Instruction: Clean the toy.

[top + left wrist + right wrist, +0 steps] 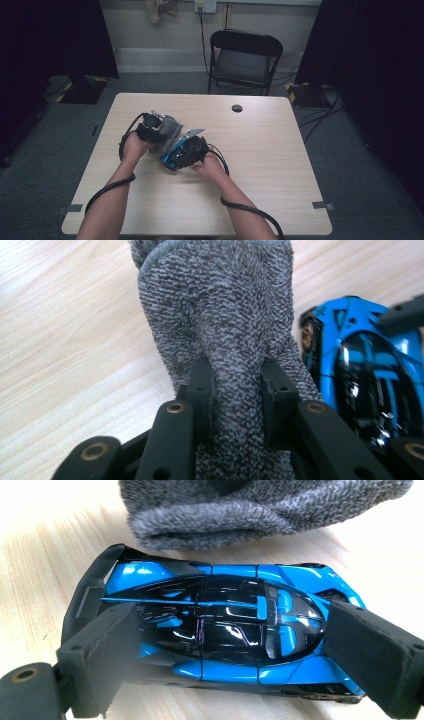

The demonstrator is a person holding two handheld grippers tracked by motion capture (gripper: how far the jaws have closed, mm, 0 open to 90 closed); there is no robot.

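Note:
A grey terry cloth (pixel 220 315) stands bunched between my left gripper's (pixel 237 390) jaws, which are shut on a fold of it. In the high view that cloth (pixel 169 131) lies left of centre on the table, in front of the left gripper (pixel 152 125). A blue and black toy car (pixel 220 620) lies lengthwise between the pads of my right gripper (pixel 235 642), one pad at its tail and one at its nose; the gripper is shut on it. The cloth's edge (pixel 250 505) lies just beyond the car. From above, the car (pixel 172 157) and right gripper (pixel 190 150) sit right beside the cloth.
The light wooden table (pixel 260 150) has a round cable hole (pixel 237 108) near its far edge. A black folding chair (pixel 245 55) stands behind the table. Cables trail from both grippers along the person's forearms.

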